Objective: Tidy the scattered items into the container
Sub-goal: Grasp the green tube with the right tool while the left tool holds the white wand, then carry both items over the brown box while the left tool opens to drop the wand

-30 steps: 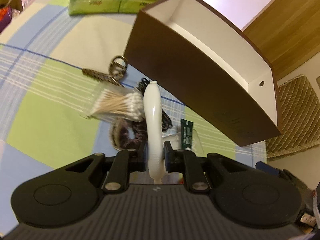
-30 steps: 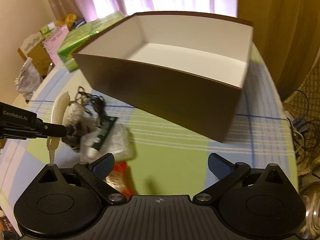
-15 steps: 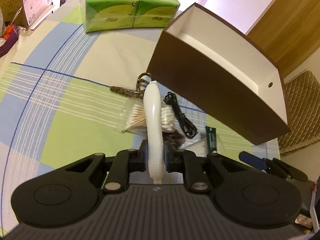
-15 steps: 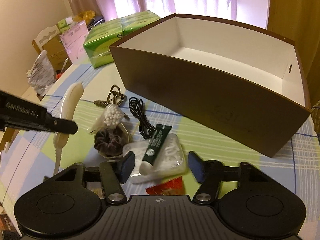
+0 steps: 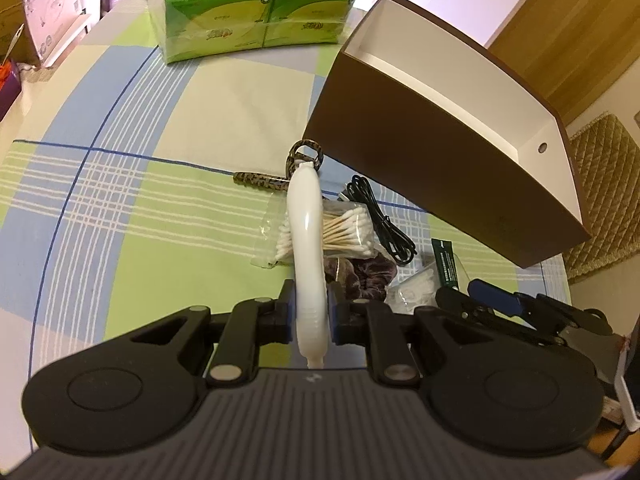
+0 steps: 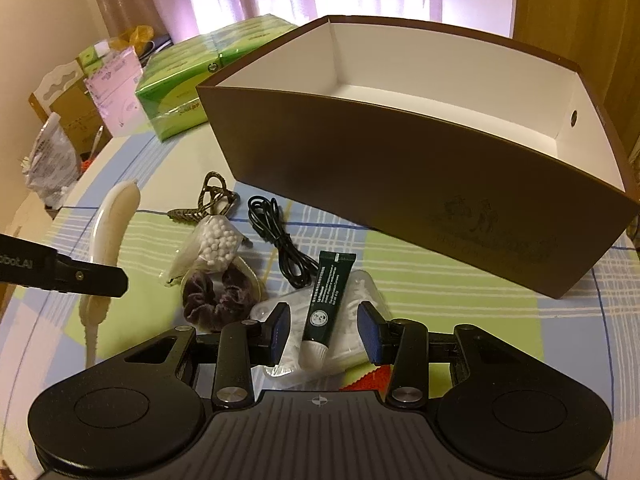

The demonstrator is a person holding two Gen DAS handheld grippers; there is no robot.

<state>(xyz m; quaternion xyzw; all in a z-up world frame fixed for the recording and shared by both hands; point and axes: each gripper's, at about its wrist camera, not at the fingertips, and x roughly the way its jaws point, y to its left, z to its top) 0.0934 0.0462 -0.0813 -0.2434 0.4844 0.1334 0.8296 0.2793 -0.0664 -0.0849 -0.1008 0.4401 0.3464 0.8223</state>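
My left gripper [image 5: 308, 312] is shut on a white curved plastic piece [image 5: 306, 224], held above the checked cloth; its black finger [image 6: 80, 276] shows at the left of the right wrist view. My right gripper [image 6: 324, 334] is shut on a clear plastic pack [image 6: 360, 292], and a dark green tube [image 6: 330, 292] lies on top of the pack. Beside them lie a bag of cotton swabs [image 6: 216, 240], a purple scrunchie [image 6: 218, 300], a black cable [image 6: 280, 240] and a leopard-print strap [image 6: 212, 196]. The brown box [image 6: 400, 184], white inside, stands just behind.
Green tissue packs [image 5: 248, 8] sit at the far side of the table. Cartons and bags [image 6: 72, 120] stand off the table's left edge. A quilted seat [image 5: 600, 200] is beyond the right edge. A red packet [image 6: 368, 380] lies under my right gripper.
My right gripper's jaws have gone from wide open to narrow around the clear pack after moving over the pile. My left gripper has drawn back from the box with the white piece.
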